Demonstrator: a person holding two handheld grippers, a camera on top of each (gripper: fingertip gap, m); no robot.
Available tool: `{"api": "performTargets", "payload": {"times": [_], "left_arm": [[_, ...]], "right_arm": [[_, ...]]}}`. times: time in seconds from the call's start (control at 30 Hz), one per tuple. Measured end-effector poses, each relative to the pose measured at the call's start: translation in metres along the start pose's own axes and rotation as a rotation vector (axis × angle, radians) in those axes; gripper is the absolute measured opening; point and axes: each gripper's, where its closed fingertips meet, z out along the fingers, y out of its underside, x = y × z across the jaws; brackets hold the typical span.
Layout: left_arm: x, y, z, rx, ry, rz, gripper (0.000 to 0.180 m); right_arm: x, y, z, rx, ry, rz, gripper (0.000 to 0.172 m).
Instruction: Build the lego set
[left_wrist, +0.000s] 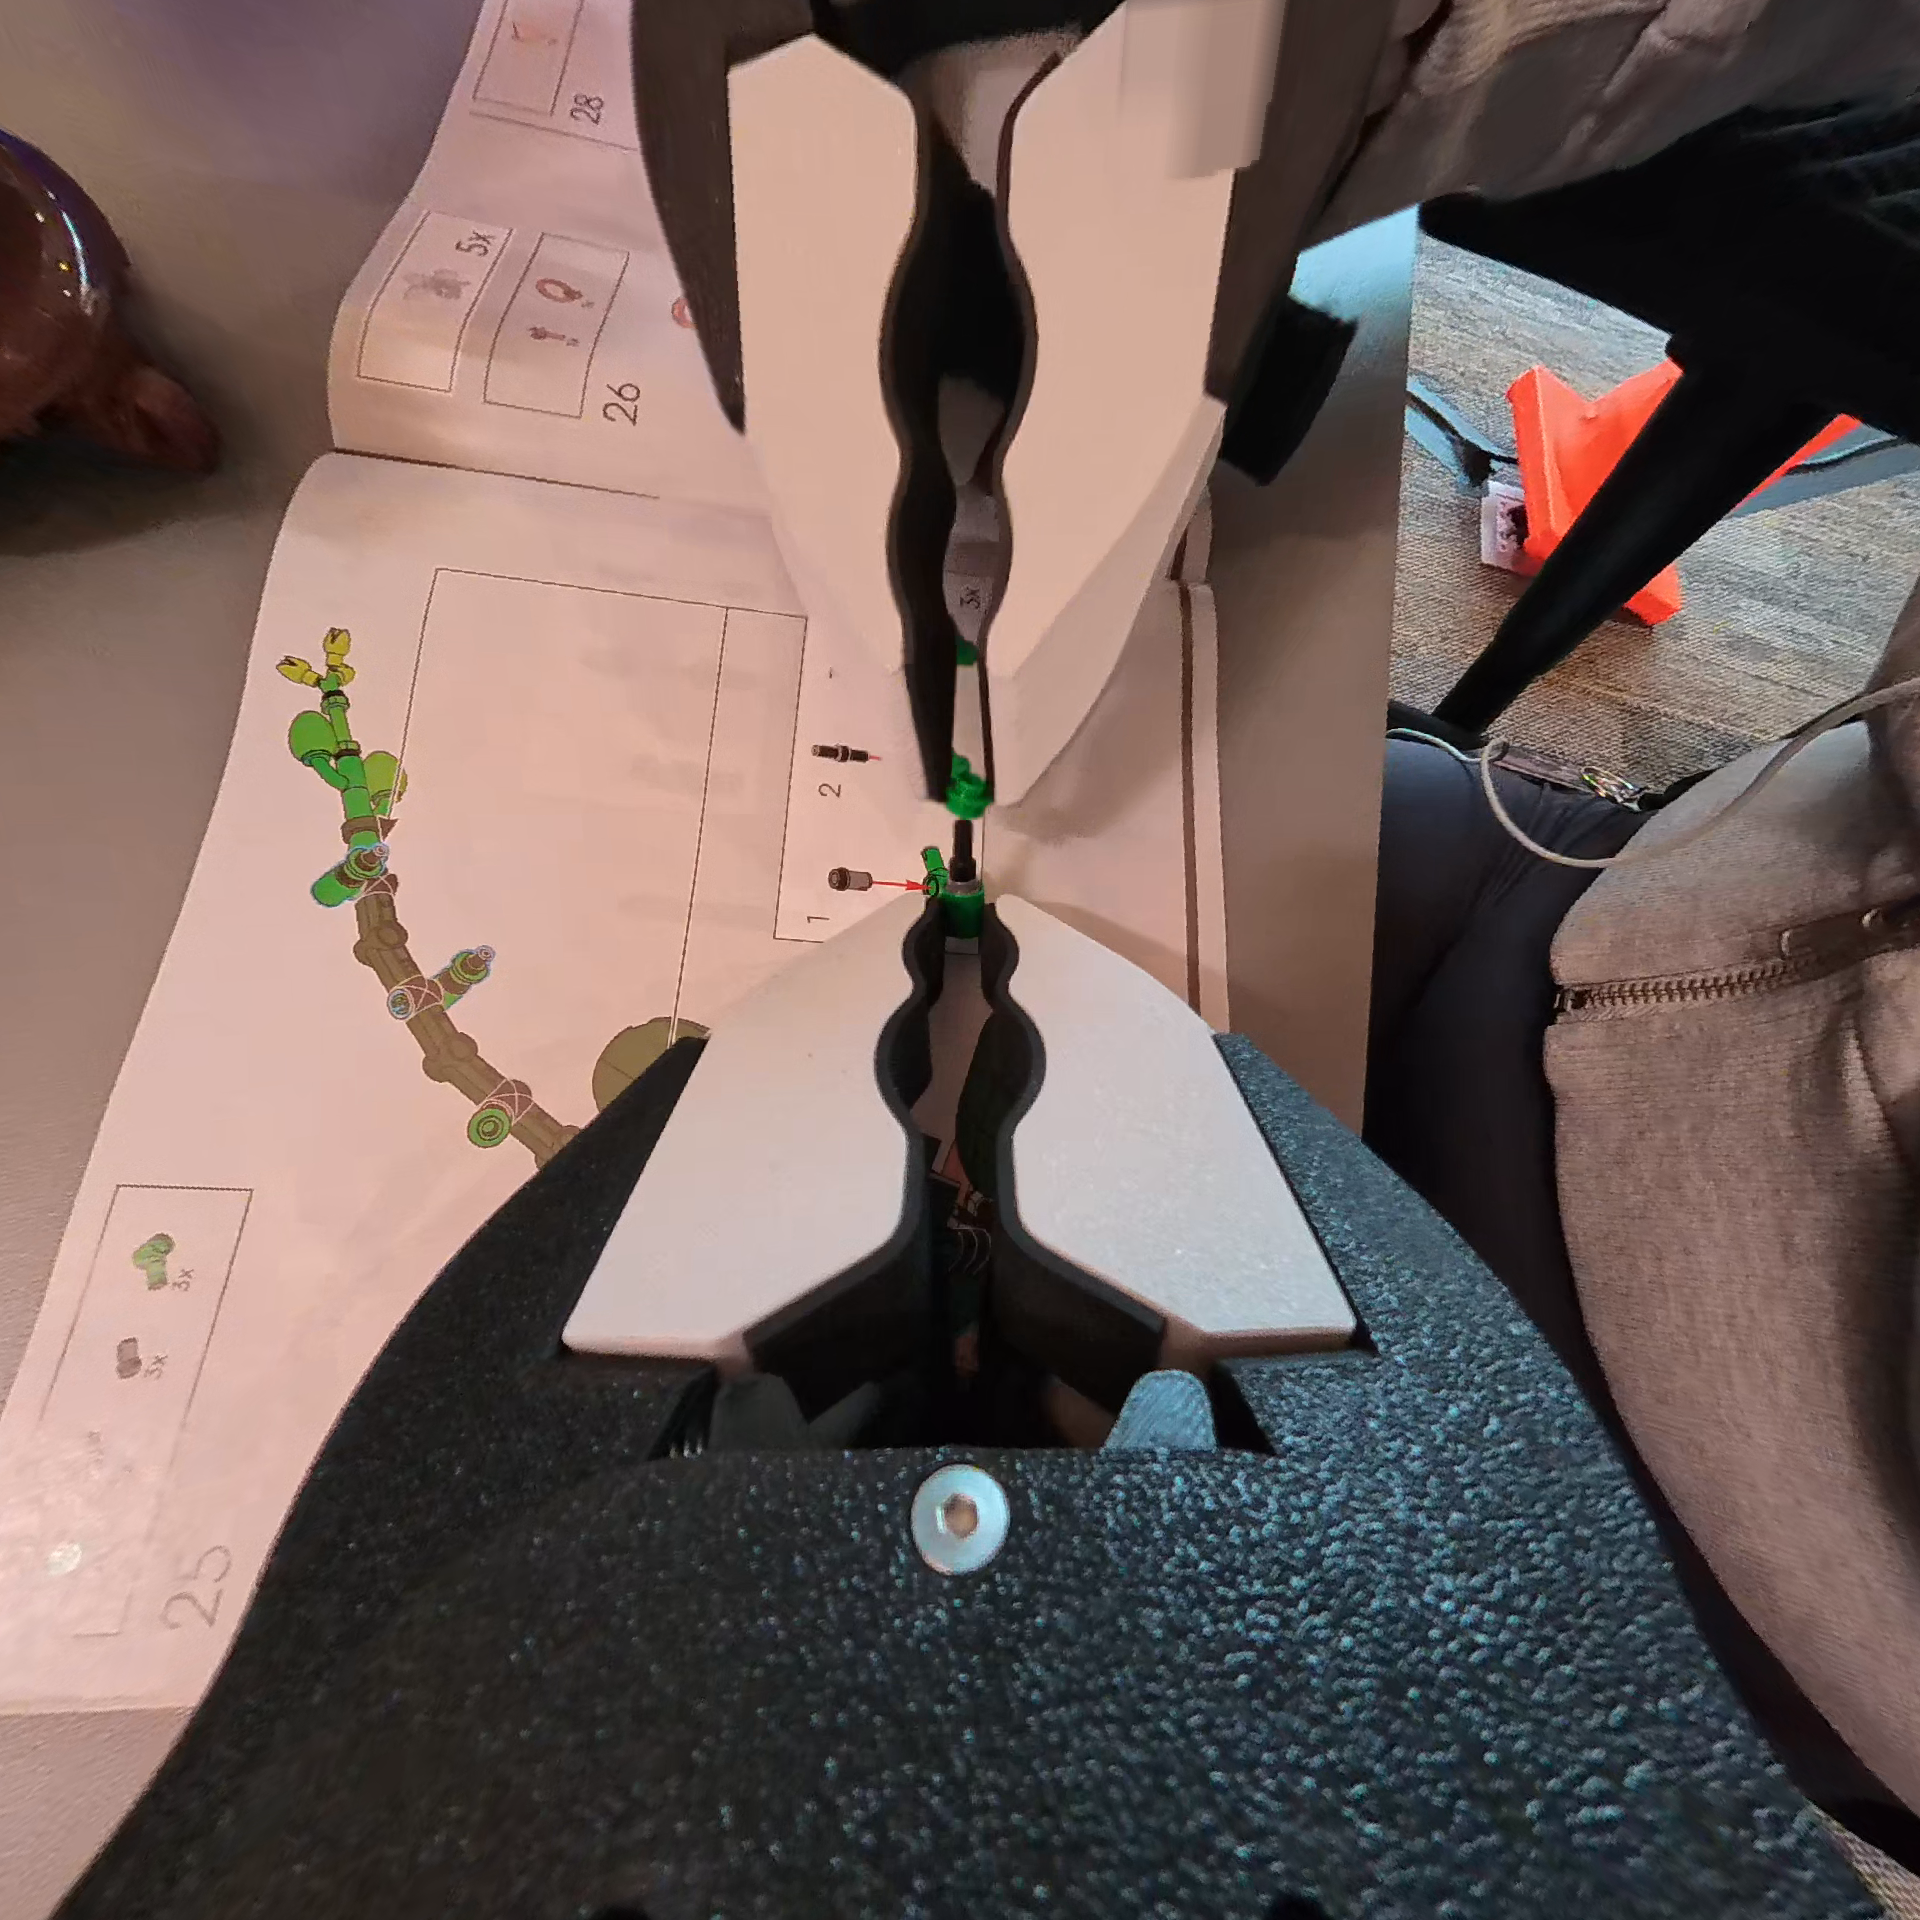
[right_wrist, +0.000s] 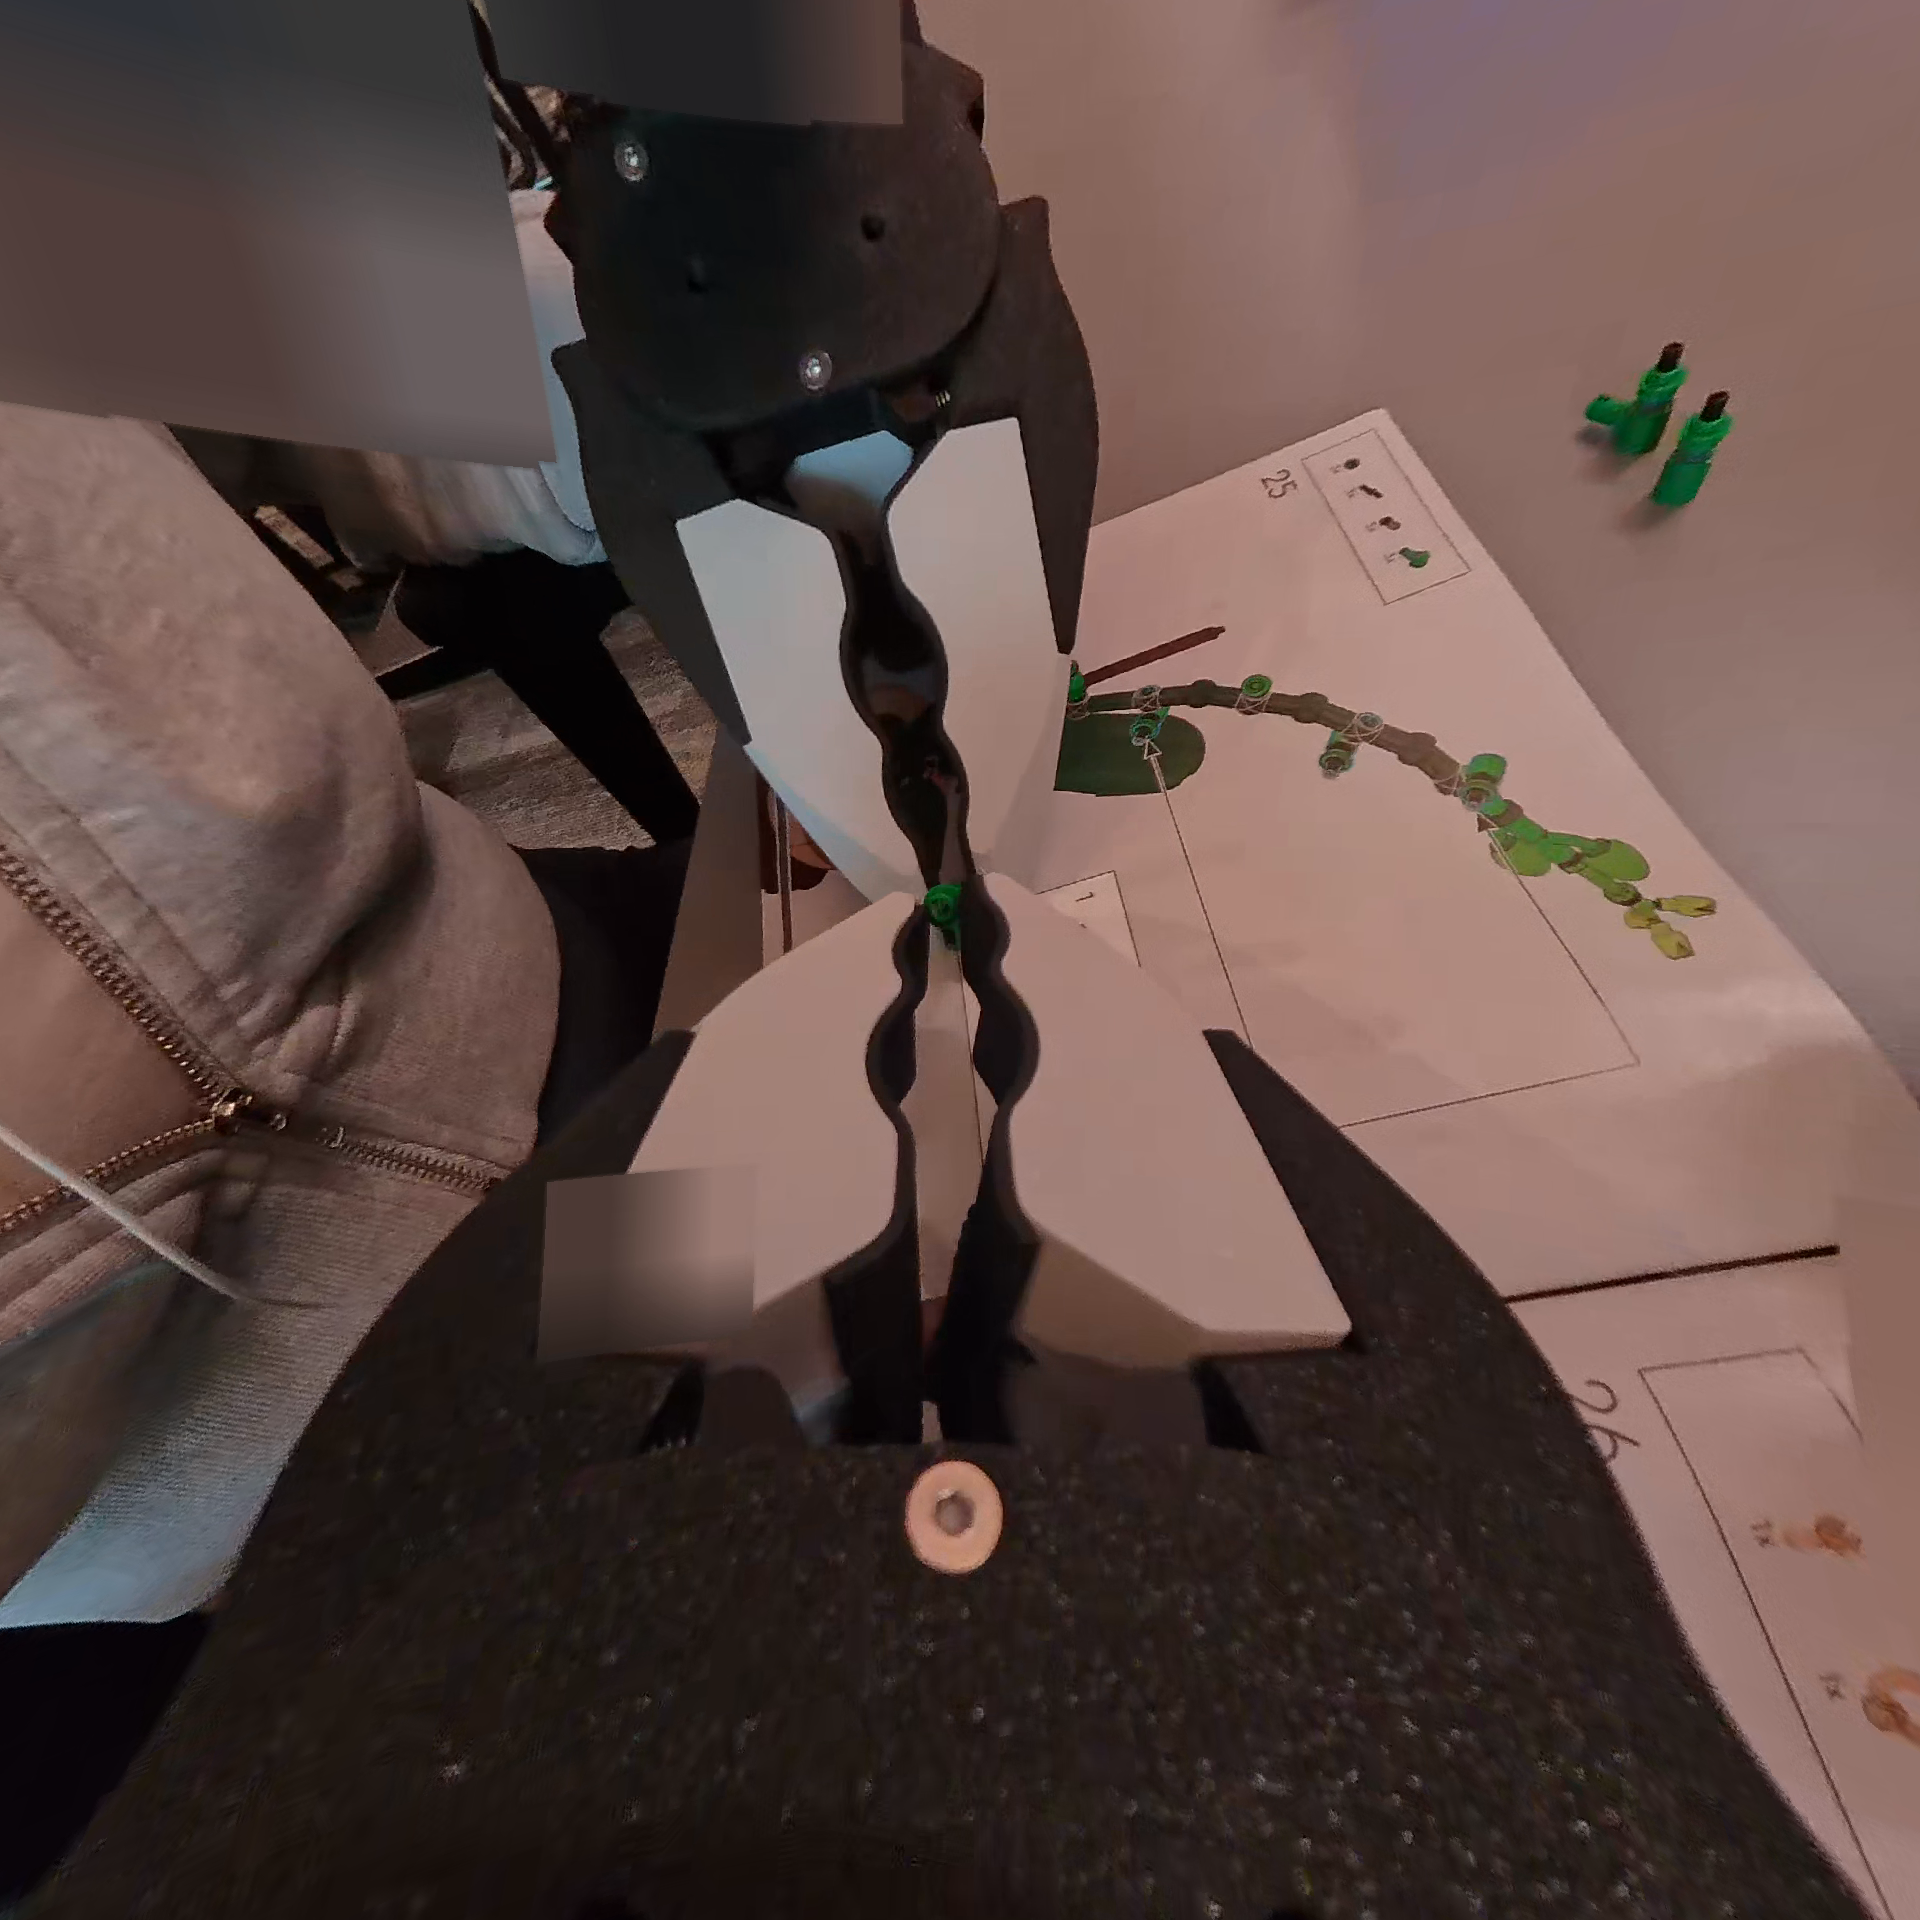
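Note:
My left gripper (left_wrist: 961, 923) is shut on a small green connector piece (left_wrist: 962, 912) with a grey ring and a black pin (left_wrist: 964, 840) that sticks out forward. My right gripper (left_wrist: 964, 798) comes in from the top of the left wrist view, tip to tip with it, and is shut on a second small green piece (left_wrist: 968, 785). The black pin points at that piece, with a short gap between them. In the right wrist view my right gripper (right_wrist: 945, 920) pinches its green piece (right_wrist: 942, 902), and the left gripper (right_wrist: 943, 871) faces it from above. Both hover over an open instruction booklet (left_wrist: 540, 727).
Two more green pieces with black pins (right_wrist: 1642, 400) (right_wrist: 1694, 452) stand on the table beyond the booklet (right_wrist: 1455, 987). A dark glossy red-brown object (left_wrist: 62, 312) sits at the far left. A person's grey zip jacket (left_wrist: 1714, 1143), a black chair leg (left_wrist: 1579, 582) and an orange object (left_wrist: 1569, 457) on the floor are at the right. Left and right tips are no more than a few centimetres apart.

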Motion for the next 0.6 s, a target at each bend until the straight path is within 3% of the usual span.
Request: {"api": "performTargets", "payload": {"times": [0.6], "left_arm": [[-0.0002,0.0007,-0.0002,-0.001,-0.004,0.014,0.006]], "right_arm": [[0.0019,0.0099,0.0038,-0.072,-0.032,0.092,0.005]]}}
